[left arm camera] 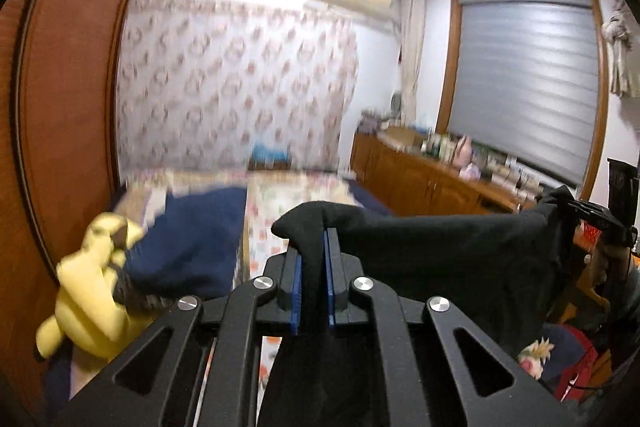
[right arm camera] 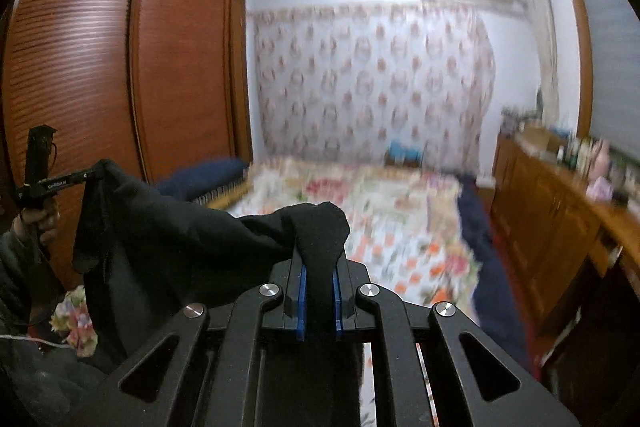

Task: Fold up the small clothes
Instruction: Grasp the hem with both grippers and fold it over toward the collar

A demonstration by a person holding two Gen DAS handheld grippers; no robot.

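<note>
A black garment (left arm camera: 460, 259) hangs stretched in the air between both grippers, above a bed. My left gripper (left arm camera: 314, 251) is shut on one corner of it, the cloth bunched over the blue pads. The other gripper appears at the far right of the left wrist view, holding the opposite corner. In the right wrist view my right gripper (right arm camera: 319, 259) is shut on its corner of the black garment (right arm camera: 172, 239), which runs left to the left gripper (right arm camera: 94, 173) held by a hand (right arm camera: 36, 223). The rest of the garment droops below.
A bed with a floral cover (right arm camera: 360, 219) lies below and ahead. Dark blue cloth (left arm camera: 192, 239) and a yellow plush toy (left arm camera: 92, 287) sit at its left side. A wooden wardrobe (right arm camera: 120, 67) stands left, a cluttered wooden sideboard (left arm camera: 432, 179) right under a window blind (left arm camera: 528, 87).
</note>
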